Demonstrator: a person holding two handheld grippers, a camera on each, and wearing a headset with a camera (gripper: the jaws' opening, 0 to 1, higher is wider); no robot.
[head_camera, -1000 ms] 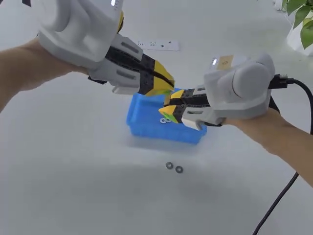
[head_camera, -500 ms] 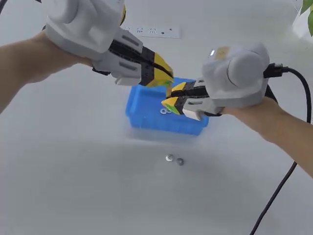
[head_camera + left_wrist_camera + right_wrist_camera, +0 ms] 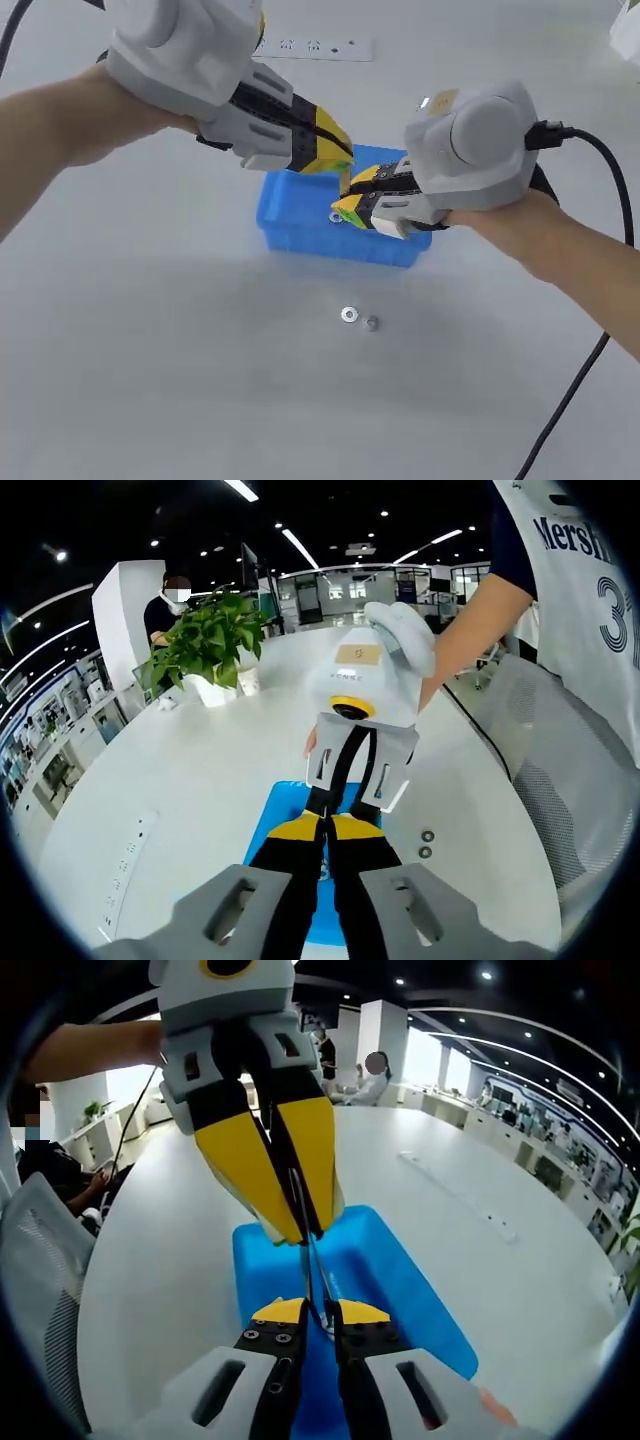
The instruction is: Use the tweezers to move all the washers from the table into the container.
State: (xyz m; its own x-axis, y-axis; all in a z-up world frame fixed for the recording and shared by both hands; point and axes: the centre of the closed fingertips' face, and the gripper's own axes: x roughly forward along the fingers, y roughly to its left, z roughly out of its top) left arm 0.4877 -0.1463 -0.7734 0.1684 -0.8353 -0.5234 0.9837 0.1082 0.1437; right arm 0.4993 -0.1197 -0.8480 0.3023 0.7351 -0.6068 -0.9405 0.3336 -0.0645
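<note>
Two small silvery ring-shaped washers [image 3: 349, 315]

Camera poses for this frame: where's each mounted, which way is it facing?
Head view: on the headset, looking forward and down at the blue container; both forearms, left tool and right tool show.
Left gripper view: on the left tool, facing along its jaws at the right tool and the person's torso.
Right gripper view: on the right tool, facing the left tool, tweezers between them; the person's arm shows.
Shared: gripper views face each other; all three show the container.
</note>
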